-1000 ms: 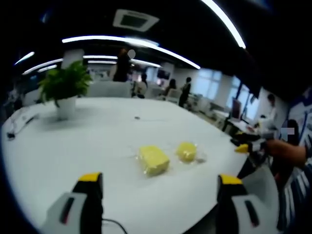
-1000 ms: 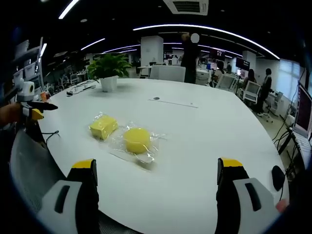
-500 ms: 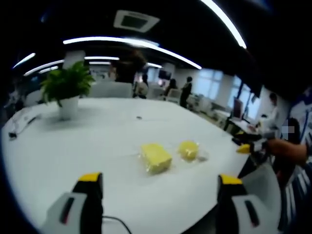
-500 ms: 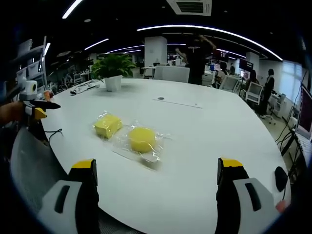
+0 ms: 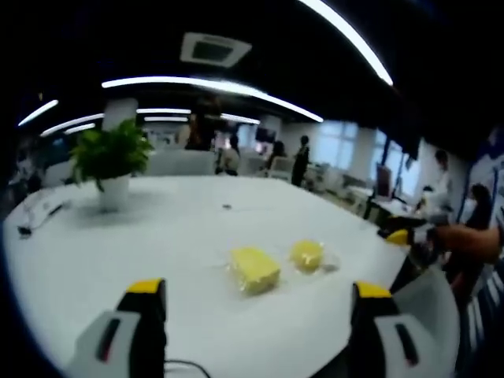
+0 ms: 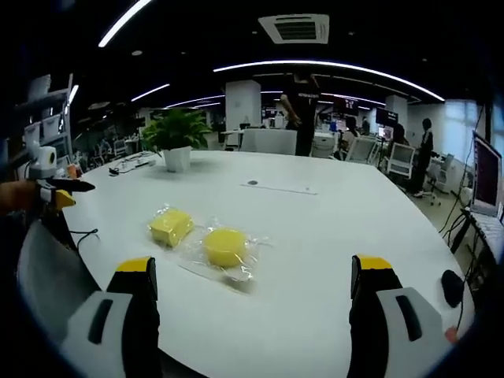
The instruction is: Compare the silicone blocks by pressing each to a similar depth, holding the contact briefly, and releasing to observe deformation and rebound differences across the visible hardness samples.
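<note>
White oval table [image 6: 331,228], office behind it. 2 yellow silicone samples lie on the top, each in clear plastic wrap: a square block [image 6: 171,227] and a round block [image 6: 224,246]. In the right gripper view the square block sits left of the round block, just beside it, their wraps close or touching (cannot tell which). In the left gripper view the order flips: square block [image 5: 254,269] left and nearer, round block [image 5: 306,254] right.

Right gripper [image 6: 250,287]: jaws spread wide, yellow-tipped, nothing between them. It hangs back from the table edge, both blocks ahead and a little left of centre, well apart from the tips.

Left gripper [image 5: 258,303]: jaws likewise wide apart, holding nothing. The blocks lie ahead of it between the 2 tips in the picture, no contact.

Each gripper shows in the other's view: the right gripper [image 5: 400,236] at the far right edge of the left gripper view, held in a hand [image 5: 465,242]; the left gripper [image 6: 57,193] at the left edge of the right gripper view.

Also on the table: potted plant [image 6: 176,135] in a white pot at the far side, a thin dark cable [image 6: 85,233] over the near-left edge. A chair back [image 6: 43,276] stands close against the table edge. Ceiling light strips, an air vent [image 6: 298,27]. Several people stand in the background (blurred, small).
</note>
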Available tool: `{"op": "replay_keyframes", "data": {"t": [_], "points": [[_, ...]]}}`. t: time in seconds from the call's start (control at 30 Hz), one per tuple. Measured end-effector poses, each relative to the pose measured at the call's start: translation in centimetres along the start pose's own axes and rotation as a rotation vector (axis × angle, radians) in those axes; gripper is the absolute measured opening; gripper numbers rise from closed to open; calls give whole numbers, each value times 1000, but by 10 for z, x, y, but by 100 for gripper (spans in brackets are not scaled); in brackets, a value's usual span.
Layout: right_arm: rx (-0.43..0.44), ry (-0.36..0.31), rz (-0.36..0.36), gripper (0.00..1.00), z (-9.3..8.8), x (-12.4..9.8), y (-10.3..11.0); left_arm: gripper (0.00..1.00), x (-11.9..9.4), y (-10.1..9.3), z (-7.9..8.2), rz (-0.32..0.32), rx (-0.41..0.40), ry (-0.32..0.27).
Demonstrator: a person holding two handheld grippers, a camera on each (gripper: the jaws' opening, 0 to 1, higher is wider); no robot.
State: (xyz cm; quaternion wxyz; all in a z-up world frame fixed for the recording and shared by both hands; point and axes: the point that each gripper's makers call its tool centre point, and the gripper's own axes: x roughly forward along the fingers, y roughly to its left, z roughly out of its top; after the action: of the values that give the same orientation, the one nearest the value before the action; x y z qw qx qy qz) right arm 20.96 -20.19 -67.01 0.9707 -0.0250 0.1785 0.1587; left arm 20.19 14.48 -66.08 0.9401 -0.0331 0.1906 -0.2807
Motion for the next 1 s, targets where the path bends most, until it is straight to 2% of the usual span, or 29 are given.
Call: {"op": "replay_keyframes", "data": {"t": [0.13, 0.33, 0.67, 0.77, 1.0], "points": [[-9, -22, -4, 96, 6, -1, 0, 100, 0, 1, 0, -1, -2, -2], [-17, -16, -2, 96, 5, -1, 1, 100, 0, 4, 0, 1, -1, -3], [-18, -7, 16, 96, 5, 3, 7, 100, -4, 13, -1, 39, -7, -4], [-24, -7, 28, 96, 5, 4, 9, 100, -6, 19, 2, 70, -6, -14], [-30, -4, 31, 96, 5, 7, 12, 100, -8, 21, 3, 71, -11, -21]]}}
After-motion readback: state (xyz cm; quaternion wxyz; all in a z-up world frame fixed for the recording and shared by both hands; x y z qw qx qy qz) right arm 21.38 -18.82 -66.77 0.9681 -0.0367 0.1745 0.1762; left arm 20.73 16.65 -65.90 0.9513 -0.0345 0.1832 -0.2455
